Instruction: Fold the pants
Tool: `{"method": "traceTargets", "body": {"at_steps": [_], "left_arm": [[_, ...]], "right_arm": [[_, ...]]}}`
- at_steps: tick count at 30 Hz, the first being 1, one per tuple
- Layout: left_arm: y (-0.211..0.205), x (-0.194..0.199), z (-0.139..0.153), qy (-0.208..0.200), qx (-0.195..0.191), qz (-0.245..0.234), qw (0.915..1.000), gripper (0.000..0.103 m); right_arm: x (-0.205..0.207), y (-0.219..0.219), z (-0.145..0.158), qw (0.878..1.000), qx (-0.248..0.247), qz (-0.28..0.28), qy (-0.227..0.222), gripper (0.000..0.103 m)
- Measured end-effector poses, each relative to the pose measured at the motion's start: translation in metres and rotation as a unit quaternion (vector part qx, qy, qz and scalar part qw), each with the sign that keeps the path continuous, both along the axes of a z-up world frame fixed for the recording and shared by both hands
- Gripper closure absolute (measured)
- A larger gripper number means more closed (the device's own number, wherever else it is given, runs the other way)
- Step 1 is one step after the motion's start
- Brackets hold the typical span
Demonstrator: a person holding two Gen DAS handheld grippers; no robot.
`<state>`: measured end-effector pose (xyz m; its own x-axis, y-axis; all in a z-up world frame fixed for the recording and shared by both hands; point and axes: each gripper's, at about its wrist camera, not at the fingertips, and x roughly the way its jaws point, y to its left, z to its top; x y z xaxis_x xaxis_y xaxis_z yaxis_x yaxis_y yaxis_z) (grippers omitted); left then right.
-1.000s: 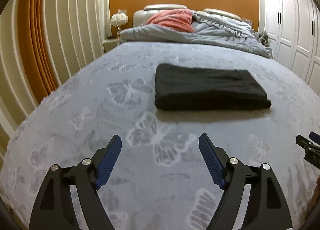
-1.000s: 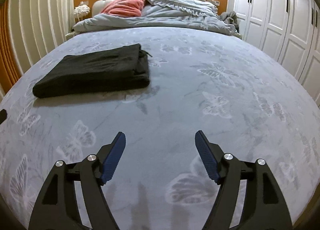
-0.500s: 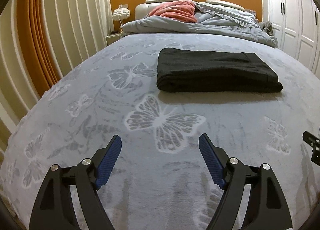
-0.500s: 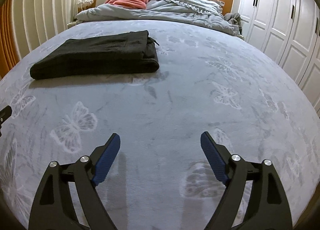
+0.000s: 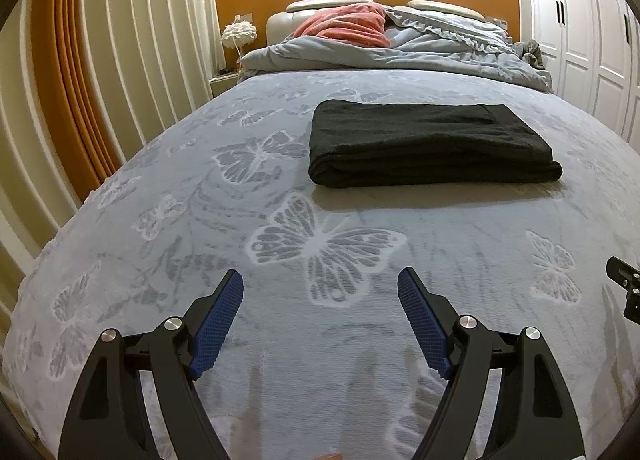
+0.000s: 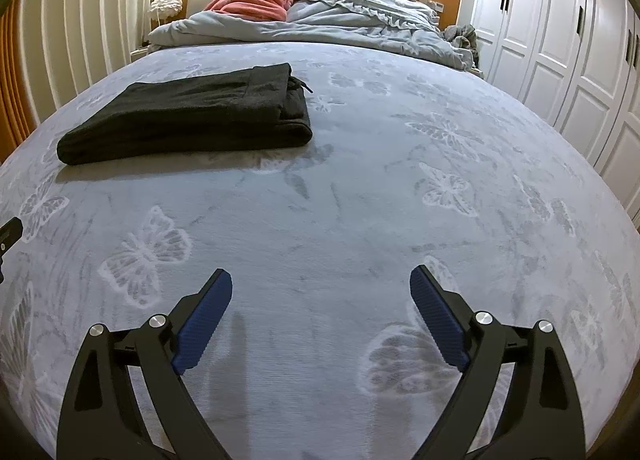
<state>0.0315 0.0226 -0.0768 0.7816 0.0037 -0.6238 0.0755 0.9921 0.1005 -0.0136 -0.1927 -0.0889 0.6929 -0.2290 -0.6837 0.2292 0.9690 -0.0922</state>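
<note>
The black pants (image 5: 428,140) lie folded into a flat rectangle on the grey butterfly bedspread (image 5: 320,240), ahead of both grippers. In the right wrist view the pants (image 6: 192,116) sit at the upper left, a drawstring showing at their right end. My left gripper (image 5: 320,280) hovers open over the bedspread, well short of the pants, nothing between its blue pads. My right gripper (image 6: 321,278) also holds nothing, and its jaws are still opening. Each view catches a black corner of the other gripper at its edge.
A rumpled grey duvet (image 5: 400,48) and a pink blanket (image 5: 344,26) are piled at the headboard. A bedside table with a white lamp (image 5: 239,34) stands left. Curtains (image 5: 100,80) run along the left, white wardrobe doors (image 6: 560,40) along the right.
The right gripper's jaws have spread wider. Both views have shifted slightly, with the pants lower in the picture than a second ago. The pants themselves lie unchanged.
</note>
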Motion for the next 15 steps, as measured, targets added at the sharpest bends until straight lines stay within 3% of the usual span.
{"method": "traceTargets", "body": {"at_steps": [15], "left_arm": [[-0.0009,0.002,-0.0012,0.01,-0.001,0.005,0.9999,0.026]], "right_arm": [[0.0,0.0006,0.0002,1.0,0.0,0.0,0.0,0.014]]}}
